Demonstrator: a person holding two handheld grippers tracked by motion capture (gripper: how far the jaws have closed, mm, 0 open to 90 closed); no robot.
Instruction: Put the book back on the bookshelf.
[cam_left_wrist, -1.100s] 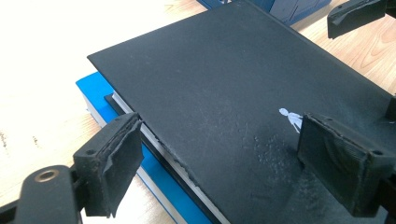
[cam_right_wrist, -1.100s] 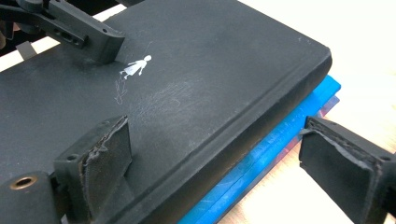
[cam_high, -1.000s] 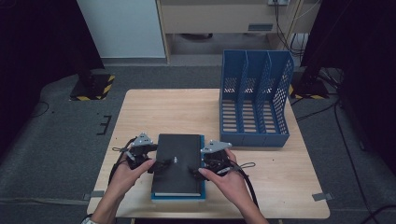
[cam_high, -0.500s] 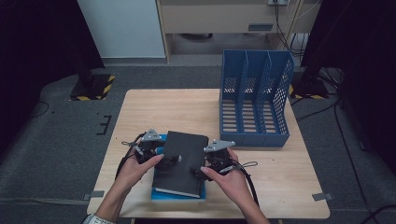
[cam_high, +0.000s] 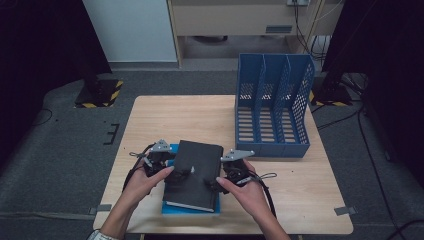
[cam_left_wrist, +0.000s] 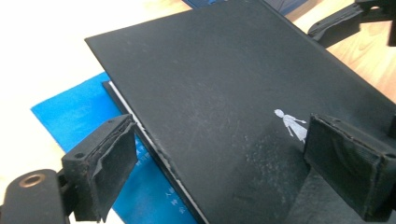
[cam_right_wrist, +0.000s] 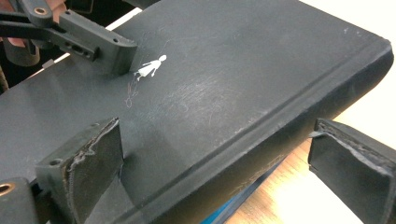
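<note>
On the wooden table (cam_high: 165, 115), a black hardcover book (cam_high: 195, 172) is propped tilted over a blue book (cam_high: 172, 207). It's straddled by the left gripper (cam_high: 172, 167) and right gripper (cam_high: 220, 182), jaws spread wide, having just been opening.

The place looked like a lab or recording room set up in an office. A plain wooden table (cam_high: 200, 117) stood on grey carpet (cam_high: 60, 150), black curtains hung at both sides, yellow-and-black striped stand feet (cam_high: 100, 95) sat behind it, and cables (cam_high: 370, 145) trailed across the floor.
</note>
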